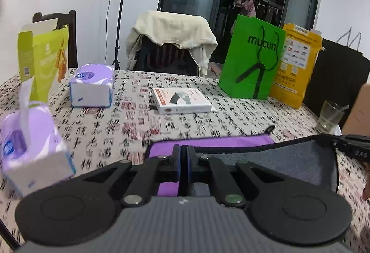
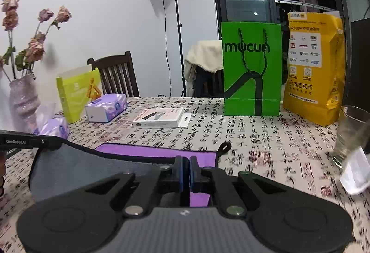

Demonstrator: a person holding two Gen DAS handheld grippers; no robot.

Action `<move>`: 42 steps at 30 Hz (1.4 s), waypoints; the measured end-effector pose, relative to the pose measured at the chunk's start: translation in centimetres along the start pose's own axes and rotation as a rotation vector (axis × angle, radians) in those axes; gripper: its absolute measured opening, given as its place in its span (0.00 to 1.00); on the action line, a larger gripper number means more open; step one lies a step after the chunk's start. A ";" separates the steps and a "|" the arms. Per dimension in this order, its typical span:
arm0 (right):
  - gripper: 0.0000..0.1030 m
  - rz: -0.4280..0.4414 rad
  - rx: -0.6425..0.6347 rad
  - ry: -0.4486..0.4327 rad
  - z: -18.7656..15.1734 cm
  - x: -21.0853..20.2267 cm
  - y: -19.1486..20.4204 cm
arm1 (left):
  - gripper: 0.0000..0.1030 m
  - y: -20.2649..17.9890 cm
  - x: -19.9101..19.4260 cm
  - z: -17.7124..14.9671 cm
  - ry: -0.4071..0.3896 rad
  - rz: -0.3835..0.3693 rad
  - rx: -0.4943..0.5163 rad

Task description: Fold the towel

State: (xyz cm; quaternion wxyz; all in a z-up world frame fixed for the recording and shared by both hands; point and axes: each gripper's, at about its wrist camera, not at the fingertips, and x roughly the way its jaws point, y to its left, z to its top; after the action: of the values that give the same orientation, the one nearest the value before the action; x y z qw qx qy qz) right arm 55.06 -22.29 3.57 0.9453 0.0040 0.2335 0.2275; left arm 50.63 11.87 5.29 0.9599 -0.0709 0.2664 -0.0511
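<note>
The towel (image 1: 215,141) is purple on one face and grey on the other (image 1: 277,160), with a black border and a small hanging loop (image 1: 269,129). It lies on the patterned tablecloth with its near edge lifted. My left gripper (image 1: 183,149) is shut on the towel's near left corner. My right gripper (image 2: 186,160) is shut on the near right corner, and the grey side (image 2: 81,167) hangs between them. The right gripper shows at the right edge of the left wrist view (image 1: 351,145); the left gripper shows at the left edge of the right wrist view (image 2: 27,141).
Two purple tissue packs (image 1: 92,85) (image 1: 30,144), a white flat box (image 1: 182,100), a green paper bag (image 1: 252,59), a yellow bag (image 1: 296,68) and a drinking glass (image 2: 351,135) stand on the table. A vase of dried flowers (image 2: 23,100) is at the left, chairs behind.
</note>
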 end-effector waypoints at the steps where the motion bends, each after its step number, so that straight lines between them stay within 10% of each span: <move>1: 0.05 -0.001 -0.001 0.009 0.4 0.9 -0.2 | 0.06 0.3 0.7 0.6 0.004 0.005 -0.013; 21: 0.12 -0.088 0.023 0.231 2.2 16.0 -3.0 | 0.09 3.4 13.0 3.0 0.185 0.073 -0.079; 26: 0.40 -0.091 0.039 0.211 2.4 15.3 -3.4 | 0.63 3.4 12.2 3.1 0.199 0.118 -0.054; 30: 0.63 -0.108 0.053 0.195 3.3 13.9 -3.6 | 0.81 3.0 10.3 3.6 0.192 0.116 -0.032; 33: 0.80 -0.113 0.062 0.182 3.9 12.3 -3.3 | 0.85 2.4 8.6 3.9 0.176 0.121 -0.015; 42: 0.90 -0.076 0.057 0.148 2.8 4.8 -1.3 | 0.96 1.7 -0.7 0.9 0.095 0.121 -0.010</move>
State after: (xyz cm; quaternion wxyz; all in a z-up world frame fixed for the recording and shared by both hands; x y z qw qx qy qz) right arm 60.66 -21.07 3.84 0.9330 0.0049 0.3091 0.1843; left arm 50.63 13.69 6.15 0.9472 -0.0570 0.3156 0.0050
